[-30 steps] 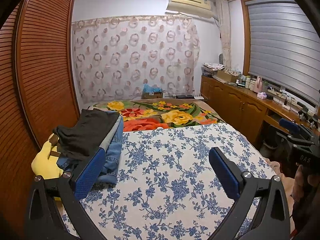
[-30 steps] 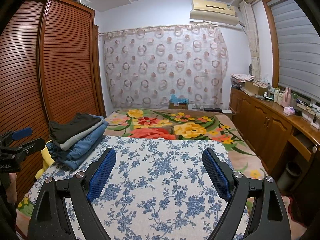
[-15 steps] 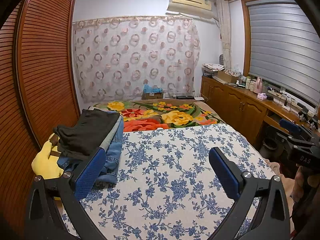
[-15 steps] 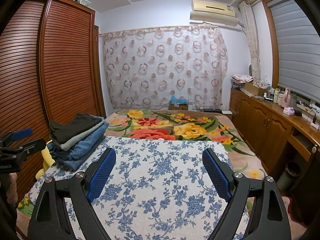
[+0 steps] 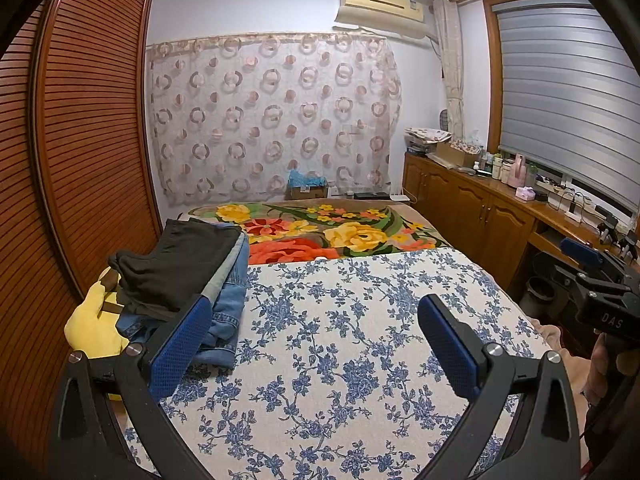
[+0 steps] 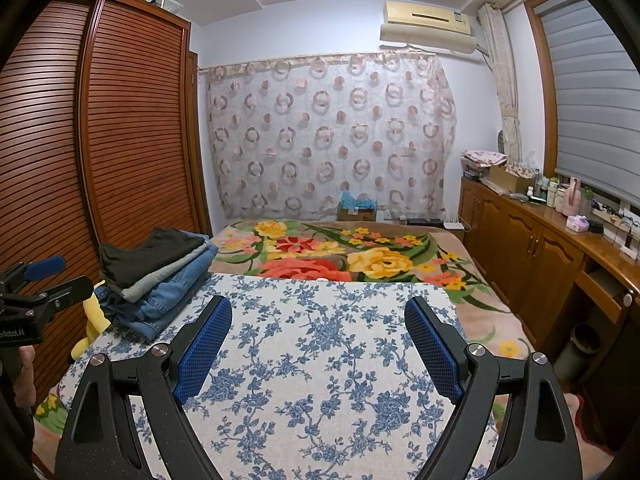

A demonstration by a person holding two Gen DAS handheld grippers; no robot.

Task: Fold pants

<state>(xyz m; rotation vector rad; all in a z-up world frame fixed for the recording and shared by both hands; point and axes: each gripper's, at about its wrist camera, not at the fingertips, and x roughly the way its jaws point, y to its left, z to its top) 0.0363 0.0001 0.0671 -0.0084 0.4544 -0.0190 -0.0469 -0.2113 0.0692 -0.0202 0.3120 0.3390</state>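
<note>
Blue-flowered bedspread (image 5: 340,360) lies bare under both tools. Left gripper (image 5: 316,340) and right gripper (image 6: 318,344) hang above it, fingers spread wide, holding nothing. Folded pants (image 5: 176,276) sit stacked at the bedspread's left edge, beside the wardrobe (image 5: 80,140). Judging by this, lift only the top pair, pinching its waistband with both grippers.

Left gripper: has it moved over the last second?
No. The left gripper frames the pants stack and wardrobe exactly as before, jaws open.

A home bedroom: a bed (image 6: 472,292) ahead of the gripper (image 6: 318,344), louvred wardrobe (image 6: 132,128) left, curtain (image 6: 332,136), air conditioner (image 6: 428,24).
</note>
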